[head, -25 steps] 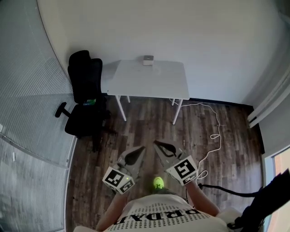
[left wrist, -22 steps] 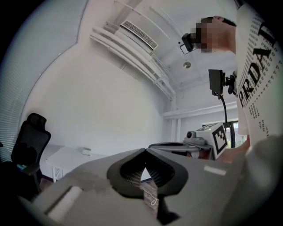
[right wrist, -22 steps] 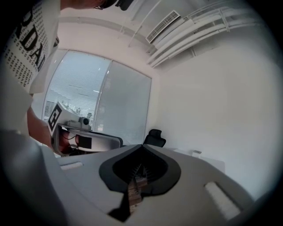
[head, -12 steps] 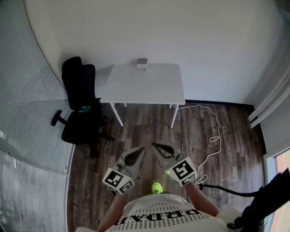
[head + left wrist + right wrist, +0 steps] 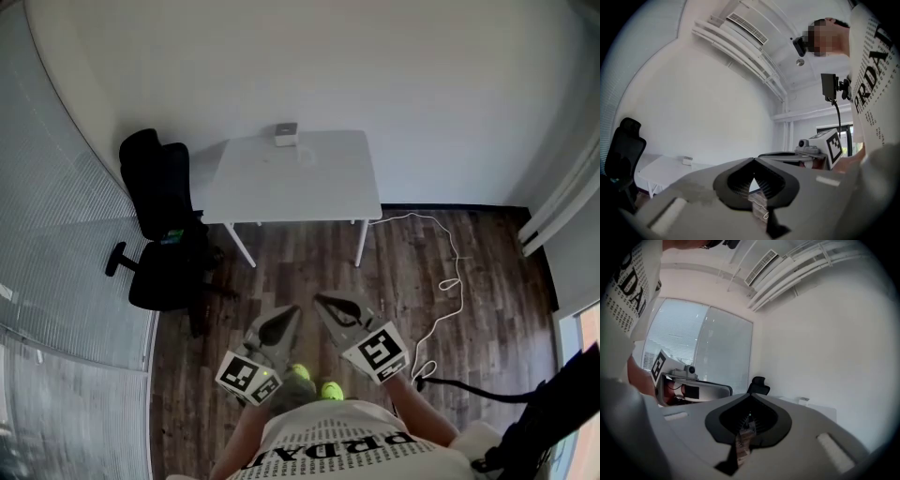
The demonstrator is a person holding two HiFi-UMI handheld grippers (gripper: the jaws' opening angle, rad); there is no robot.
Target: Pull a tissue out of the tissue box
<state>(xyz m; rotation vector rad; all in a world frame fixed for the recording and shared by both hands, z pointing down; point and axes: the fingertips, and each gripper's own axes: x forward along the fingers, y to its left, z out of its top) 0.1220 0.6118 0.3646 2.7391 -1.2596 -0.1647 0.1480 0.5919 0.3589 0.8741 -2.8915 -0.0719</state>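
– Grey plastic jaws on both tools: how do they stand?

– On the left gripper (image 5: 753, 159) the 2 jaws meet at their tips with nothing between them. Only the dark ribbed hollow behind the tips shows. The right gripper (image 5: 750, 396) is the same, tips together and nothing held.

– Where are the 2 of them?

– They are held low in front of the person, side by side and near each other. Their tips point toward the far wall (image 5: 394, 84). Neither tip touches anything in the room.

– And the tissue box?

– The tissue box (image 5: 286, 134) stands at the far edge of the white counter (image 5: 300, 183), against that wall. It is well apart from both grippers. It is too small here to tell whether a tissue sticks out of it.

– What lies round the counter?

– A black office chair (image 5: 155, 187) stands just beside its left end. Dark wood floor (image 5: 300, 253) fills the stretch between the counter and the person. On the right, a white cable (image 5: 457, 258) runs over the boards from near the counter's right leg toward the near side.

– Anything close to the person?

– 2 bright green shoes (image 5: 330, 388) show just below the grippers. They sit above the printed white shirt (image 5: 328, 450) at the near edge.
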